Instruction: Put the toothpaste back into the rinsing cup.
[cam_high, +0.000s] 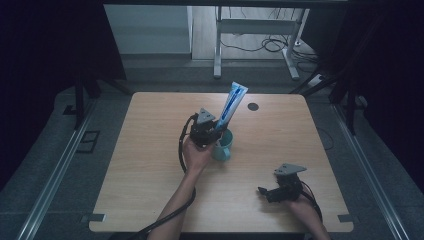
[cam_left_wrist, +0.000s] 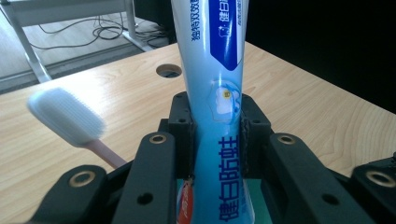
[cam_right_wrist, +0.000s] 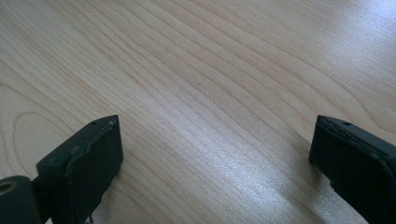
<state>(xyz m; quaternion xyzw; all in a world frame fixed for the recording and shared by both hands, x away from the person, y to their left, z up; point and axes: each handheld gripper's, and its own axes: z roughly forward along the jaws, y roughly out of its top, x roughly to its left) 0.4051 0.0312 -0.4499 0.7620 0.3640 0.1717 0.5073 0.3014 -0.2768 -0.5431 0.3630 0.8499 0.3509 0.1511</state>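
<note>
Light wooden tabletop (cam_high: 150, 190). Teal ceramic mug (cam_high: 223, 146) at centre, pink toothbrush w/ white bristles (cam_left_wrist: 70, 119) inside. Blue-white toothpaste tube (cam_high: 231, 107) clamped upright in left gripper (cam_high: 212, 131) jaws, base over mug. Advise: lower straight, release once seated. Right gripper (cam_high: 263, 191) jaws wide, idle on tabletop.

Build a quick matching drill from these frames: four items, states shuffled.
1 toothpaste tube
2 toothbrush
3 left gripper
4 right gripper

a jaws wide apart over bare table
b white head, pink handle
c shut on the tube
d upright, lower end in the teal cup

Pairs: 1-d, 2-b, 3-c, 4-a
</note>
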